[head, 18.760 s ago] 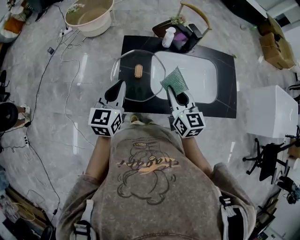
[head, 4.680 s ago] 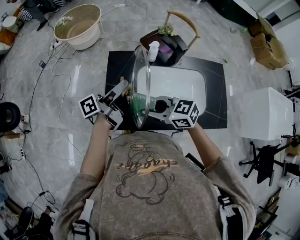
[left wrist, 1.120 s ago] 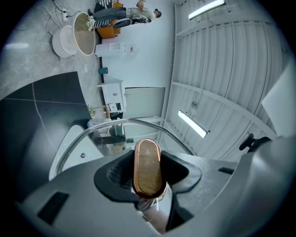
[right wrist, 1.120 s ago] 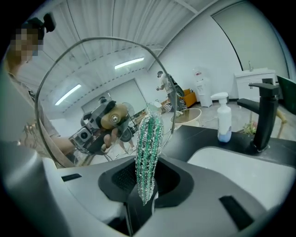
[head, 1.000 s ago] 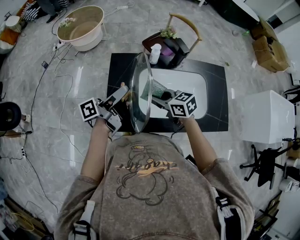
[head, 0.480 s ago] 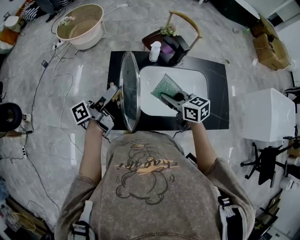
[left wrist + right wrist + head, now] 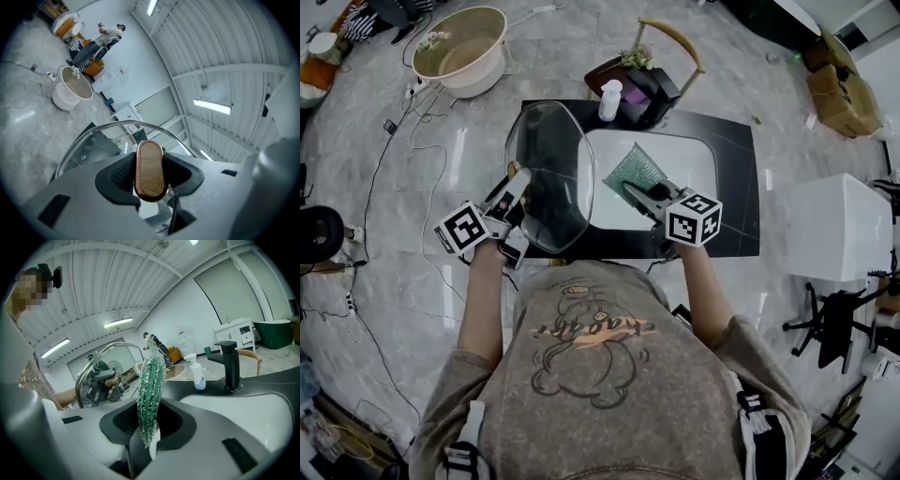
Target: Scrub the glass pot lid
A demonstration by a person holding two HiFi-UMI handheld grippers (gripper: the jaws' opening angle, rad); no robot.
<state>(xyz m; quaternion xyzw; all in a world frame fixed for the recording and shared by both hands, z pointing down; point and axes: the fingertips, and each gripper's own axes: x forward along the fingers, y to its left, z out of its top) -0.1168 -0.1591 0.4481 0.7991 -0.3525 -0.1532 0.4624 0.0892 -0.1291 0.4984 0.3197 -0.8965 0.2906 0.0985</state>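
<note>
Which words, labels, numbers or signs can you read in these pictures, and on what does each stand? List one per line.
Sweatshirt: one line of script lettering across a cartoon drawing, seen upside down; too stylised to read surely.
Marker cubes: black-and-white square patterns only, no letters or numbers.
White pump bottle: any label is too small to read.
Papers on the far wall: too small and blurred to read.

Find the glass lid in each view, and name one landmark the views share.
Head view: lid left of centre.
Left gripper view: lid arcs behind the knob, low centre.
Right gripper view: lid left of the scourer.
Shared landmark: left claw, shut on the lid's knob.
</note>
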